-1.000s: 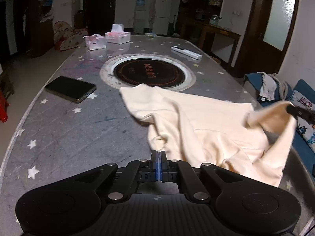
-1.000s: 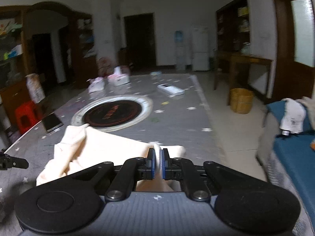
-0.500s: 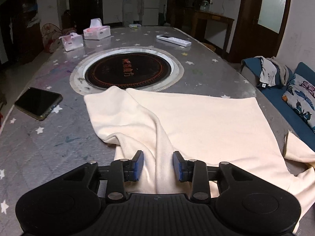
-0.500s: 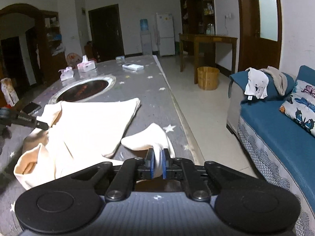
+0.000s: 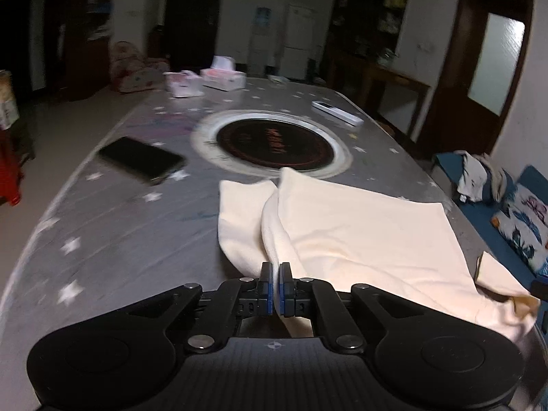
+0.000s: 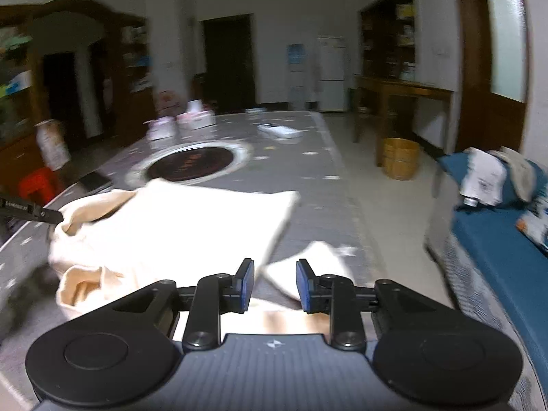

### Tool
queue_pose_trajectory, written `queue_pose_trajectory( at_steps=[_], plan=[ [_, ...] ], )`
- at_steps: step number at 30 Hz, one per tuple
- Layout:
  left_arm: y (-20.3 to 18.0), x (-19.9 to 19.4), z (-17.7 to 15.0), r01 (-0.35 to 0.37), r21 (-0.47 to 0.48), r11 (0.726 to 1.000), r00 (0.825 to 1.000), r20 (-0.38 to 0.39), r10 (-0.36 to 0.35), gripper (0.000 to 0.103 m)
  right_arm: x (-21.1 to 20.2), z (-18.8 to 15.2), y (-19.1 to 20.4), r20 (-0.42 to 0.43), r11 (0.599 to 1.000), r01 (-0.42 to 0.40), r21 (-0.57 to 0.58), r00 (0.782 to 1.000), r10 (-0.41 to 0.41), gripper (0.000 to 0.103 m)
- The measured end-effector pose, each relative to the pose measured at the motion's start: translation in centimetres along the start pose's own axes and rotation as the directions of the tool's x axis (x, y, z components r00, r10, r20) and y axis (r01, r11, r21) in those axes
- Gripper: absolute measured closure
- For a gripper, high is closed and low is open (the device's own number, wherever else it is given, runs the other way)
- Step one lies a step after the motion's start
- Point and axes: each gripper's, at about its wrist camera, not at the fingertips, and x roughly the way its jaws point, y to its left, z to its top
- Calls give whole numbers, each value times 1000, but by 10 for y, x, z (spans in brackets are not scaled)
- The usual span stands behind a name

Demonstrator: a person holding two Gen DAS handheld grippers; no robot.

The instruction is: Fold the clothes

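**Left side pinched, right side let go**

Left wrist view shows my left fingers (image 5: pixel 276 282) clamped together on a raised ridge of the cream garment (image 5: pixel 359 236), which lies spread across the near half of the grey star-patterned worktop (image 5: pixel 113 239), its far edge just short of the round inset hob (image 5: pixel 274 144). A phone (image 5: pixel 142 159) lies off to the left, well apart from the cloth.

From the right wrist view, my right fingers (image 6: pixel 275 284) have just been opening and stand apart; a loose flap of the garment (image 6: pixel 308 257) lies on the worktop in the gap beyond them, but neither pad presses on it.

I judge the step in hand to be carrying the left side over toward the middle. To do it well, I should:

- keep the pinch firm and lift only enough for the ridge to clear the layer beneath;
- draw it across in one straight sweep so the fold line runs parallel to the long edge;
- re-grip the loose flap with the right fingers, or pin it, so the body does not drag along.
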Motion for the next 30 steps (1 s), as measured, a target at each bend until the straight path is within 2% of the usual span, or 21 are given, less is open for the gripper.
queue_pose_trajectory(
  at_steps=[2, 5, 9, 12, 14, 16, 19, 21, 22, 23, 24, 27, 30],
  plan=[
    [10, -18, -14, -19, -20, 1000, 1000, 1, 19, 101, 2, 0, 17, -18, 995, -82, -53, 997, 81, 76],
    [22, -38, -33, -52, -38, 998, 999, -15, 51, 101, 7, -5, 44, -69, 970, -209, -129, 977, 201, 75],
    [29, -52, -54, -82, -25, 996, 996, -48, 81, 101, 20, -17, 77, -161, 920, -339, -197, 937, 311, 75],
    [29, -59, -62, -98, -5, 995, 993, -59, 98, 101, 19, -24, 96, -218, 876, -435, -211, 894, 392, 75],
    [29, -63, -63, -119, 8, 993, 991, -59, 119, 101, 12, -27, 105, -239, 846, -476, -240, 874, 424, 74],
    [27, -69, -62, -128, 30, 991, 991, -42, 129, 100, 8, -31, 112, -256, 829, -494, -262, 864, 434, 71],
    [15, -79, -60, -73, 68, 995, 997, -13, 74, 99, 7, -38, 118, -281, 823, -495, -277, 861, 423, 72],
    [1, -82, -61, -1, 102, 995, 1000, -9, 2, 98, 8, -42, 119, -298, 829, -484, -279, 865, 405, 72],
    [-6, -81, -62, 45, 123, 991, 999, -14, -44, 97, 10, -44, 119, -304, 832, -478, -282, 867, 395, 75],
    [-15, -79, -64, 78, 149, 986, 997, -23, -75, 95, 12, -45, 120, -310, 834, -472, -285, 869, 386, 79],
    [-23, -75, -67, 105, 176, 979, 994, -34, -101, 90, 12, -46, 120, -310, 836, -467, -289, 872, 380, 88],
    [-49, -65, -75, 187, 255, 949, 982, -72, -174, 84, 7, -48, 120, -299, 835, -458, -305, 879, 373, 95],
    [-64, -52, -82, 231, 302, 925, 972, -117, -204, 85, -2, -48, 120, -307, 813, -480, -330, 869, 388, 96]
  ],
)
